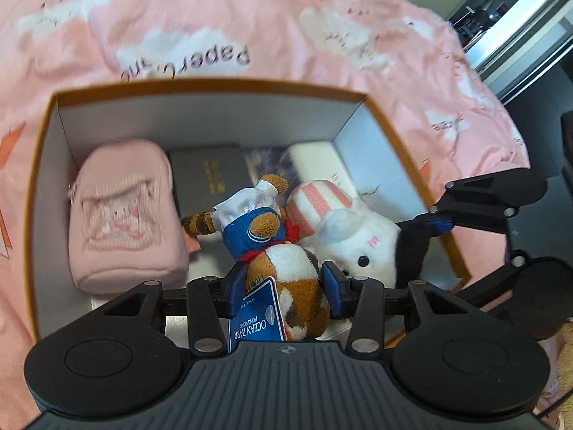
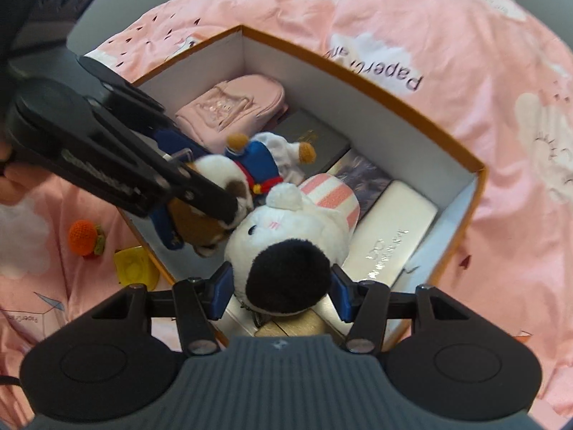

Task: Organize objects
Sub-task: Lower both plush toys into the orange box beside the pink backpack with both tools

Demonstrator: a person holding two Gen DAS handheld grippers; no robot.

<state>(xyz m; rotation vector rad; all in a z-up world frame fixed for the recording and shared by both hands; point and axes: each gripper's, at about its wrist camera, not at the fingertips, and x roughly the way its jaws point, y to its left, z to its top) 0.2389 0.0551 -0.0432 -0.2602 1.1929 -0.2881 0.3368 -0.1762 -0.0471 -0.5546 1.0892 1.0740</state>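
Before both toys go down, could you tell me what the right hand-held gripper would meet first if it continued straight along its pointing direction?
Probably the flat white case lying in the orange-rimmed box, though depth is unclear.

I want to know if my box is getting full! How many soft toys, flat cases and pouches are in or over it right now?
Soft toys: 2, the sailor plush in the left gripper and the white plush in the right gripper.
Flat cases or books: 3, grey, patterned, white.
Pink pouch: 1.
Total: 6.
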